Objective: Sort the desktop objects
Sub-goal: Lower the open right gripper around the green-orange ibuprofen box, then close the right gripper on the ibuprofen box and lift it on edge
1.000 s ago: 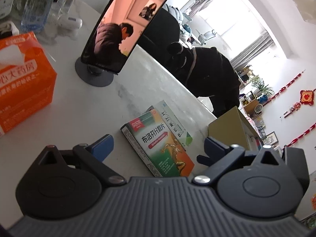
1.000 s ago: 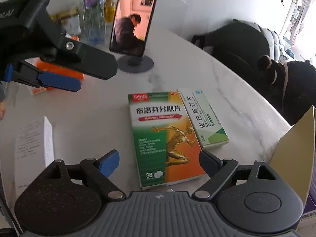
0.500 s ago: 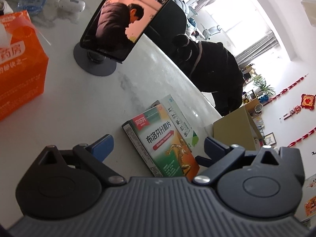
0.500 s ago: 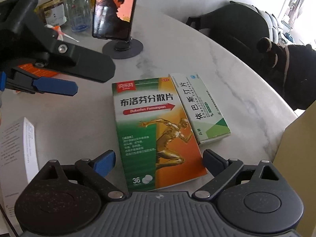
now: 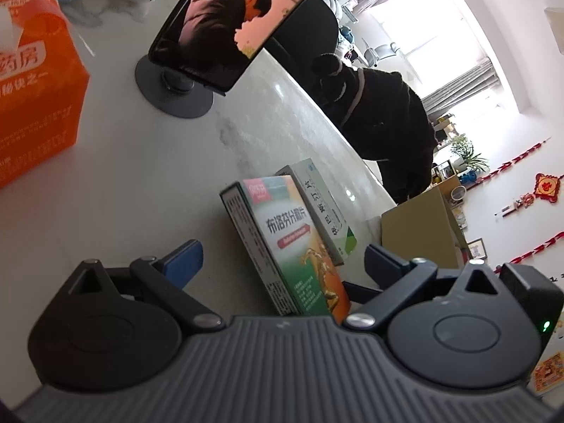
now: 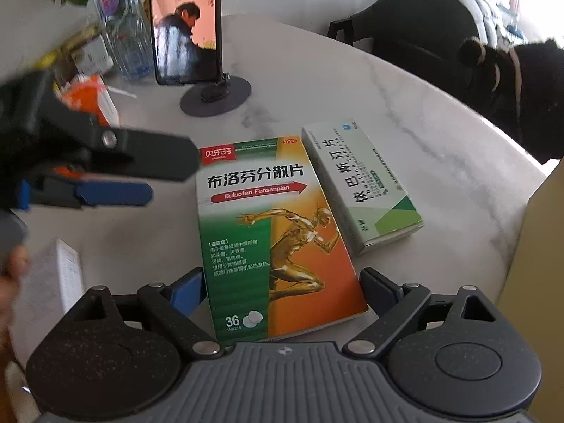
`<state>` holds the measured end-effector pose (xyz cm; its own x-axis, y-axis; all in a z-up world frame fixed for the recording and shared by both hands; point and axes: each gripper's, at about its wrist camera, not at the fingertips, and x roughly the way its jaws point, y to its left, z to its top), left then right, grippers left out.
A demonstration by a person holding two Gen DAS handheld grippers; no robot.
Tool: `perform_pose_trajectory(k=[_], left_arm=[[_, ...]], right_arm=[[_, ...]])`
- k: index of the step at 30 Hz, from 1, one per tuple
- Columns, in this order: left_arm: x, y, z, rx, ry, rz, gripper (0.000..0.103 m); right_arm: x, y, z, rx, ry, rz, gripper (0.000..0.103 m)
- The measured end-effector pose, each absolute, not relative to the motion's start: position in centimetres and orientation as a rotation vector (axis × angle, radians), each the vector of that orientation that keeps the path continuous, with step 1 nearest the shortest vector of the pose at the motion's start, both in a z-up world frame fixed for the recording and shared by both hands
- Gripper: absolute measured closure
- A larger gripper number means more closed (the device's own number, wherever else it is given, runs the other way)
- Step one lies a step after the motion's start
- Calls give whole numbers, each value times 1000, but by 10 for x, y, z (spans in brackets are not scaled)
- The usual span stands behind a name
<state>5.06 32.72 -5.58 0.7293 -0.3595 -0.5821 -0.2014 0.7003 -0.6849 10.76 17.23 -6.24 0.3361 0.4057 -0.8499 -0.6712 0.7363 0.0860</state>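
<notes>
Right gripper (image 6: 282, 290): jaws wide, closing, green-orange box (image 6: 275, 236) between them, pads clear of it
Left gripper (image 5: 283, 261): jaws wide open, gripping nothing, same box ahead
Green-orange box: flat on marble table (image 6: 405, 98)
White-green box (image 6: 359, 183): just beside it, nearer table edge
Phone on stand (image 6: 187, 24): behind both boxes

This looks like a lived-in home, a living or dining room. A round white marble counter (image 6: 405, 112) carries household odds and ends: medicine boxes (image 6: 275, 232), an orange tissue box (image 5: 31, 81), a water bottle (image 6: 120, 31), a phone on a stand (image 6: 187, 24). Beyond stand a dark chair (image 6: 405, 24), bright curtained windows (image 5: 440, 28), a potted plant (image 5: 469, 151), a cardboard box (image 5: 419, 229) and red knot decorations (image 5: 546, 187) on the wall.
</notes>
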Motion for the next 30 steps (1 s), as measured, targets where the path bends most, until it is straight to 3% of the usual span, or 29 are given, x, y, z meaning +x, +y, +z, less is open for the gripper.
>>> perform_pose_trajectory(k=[10, 20, 24, 30], left_arm=[[52, 322, -56, -826, 770, -138, 11], [45, 318, -43, -830, 740, -161, 11], [43, 314, -38, -826, 726, -177, 11], [43, 305, -29, -813, 705, -204, 11]], right_arm=[[108, 166, -55, -107, 1108, 836, 12], [102, 168, -51, -107, 1102, 898, 12], [98, 170, -46, -125, 1085, 929, 16], [98, 166, -39, -111, 1070, 958, 33]])
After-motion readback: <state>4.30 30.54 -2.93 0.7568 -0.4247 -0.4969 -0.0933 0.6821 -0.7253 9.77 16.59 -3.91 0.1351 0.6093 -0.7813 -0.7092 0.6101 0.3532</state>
